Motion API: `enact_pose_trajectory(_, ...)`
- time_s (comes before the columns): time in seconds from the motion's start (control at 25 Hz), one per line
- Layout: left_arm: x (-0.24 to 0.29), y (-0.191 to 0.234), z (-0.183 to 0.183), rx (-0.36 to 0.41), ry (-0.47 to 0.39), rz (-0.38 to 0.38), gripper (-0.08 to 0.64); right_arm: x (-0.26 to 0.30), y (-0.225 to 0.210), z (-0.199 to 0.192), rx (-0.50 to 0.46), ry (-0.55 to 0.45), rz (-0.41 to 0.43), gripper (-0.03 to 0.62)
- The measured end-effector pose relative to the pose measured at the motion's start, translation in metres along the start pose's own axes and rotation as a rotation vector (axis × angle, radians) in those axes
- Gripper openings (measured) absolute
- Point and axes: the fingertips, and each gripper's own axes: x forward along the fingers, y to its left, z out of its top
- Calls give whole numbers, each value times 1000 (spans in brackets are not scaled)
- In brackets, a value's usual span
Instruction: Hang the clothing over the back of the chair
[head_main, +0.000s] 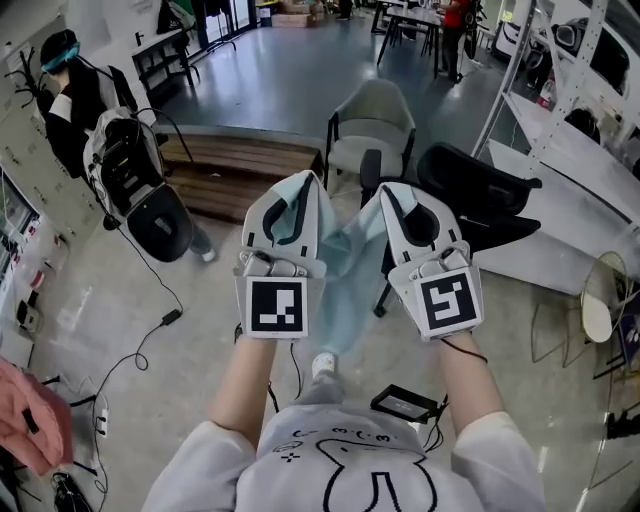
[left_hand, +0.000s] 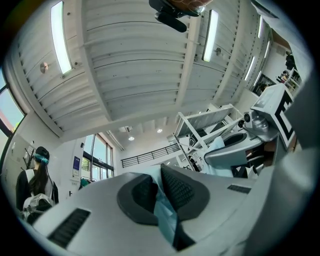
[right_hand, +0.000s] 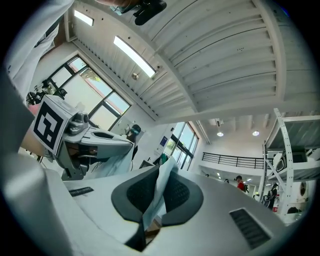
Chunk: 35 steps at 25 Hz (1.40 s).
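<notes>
A pale blue garment (head_main: 345, 285) hangs between my two grippers, held up in front of the person's chest. My left gripper (head_main: 297, 190) is shut on one edge of the garment (left_hand: 165, 215), which is pinched between its dark pads (left_hand: 177, 190). My right gripper (head_main: 400, 200) is shut on the other edge of the garment (right_hand: 159, 187). A beige chair with a black frame (head_main: 372, 125) stands ahead, beyond the grippers. Both grippers point slightly upward, side by side. The left gripper view also shows the right gripper (left_hand: 250, 137), and the right gripper view shows the left gripper (right_hand: 87, 140).
A black office chair (head_main: 475, 190) stands just right of the beige one. A low wooden platform (head_main: 240, 170) lies ahead on the left, with a person wearing a backpack (head_main: 95, 120) beside it. Cables (head_main: 150, 340) and a black device (head_main: 405, 403) lie on the floor. White table (head_main: 575, 205) at right.
</notes>
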Motion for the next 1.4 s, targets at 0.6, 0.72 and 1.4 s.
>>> enact_pose_trajectory(0.6, 128, 64, -50, -6, -22, -13, 29, 131, -65, -46, -19, 7, 24, 18)
enact_pose_trajectory(0.72, 153, 79, -60, 5, -24, -30, 29, 161, -75, -54, -40, 1, 37, 18)
enact_pose_trajectory(1.4, 274, 139, -76, -34, -77, -81, 29, 277, -144, -70, -112, 47, 8, 18)
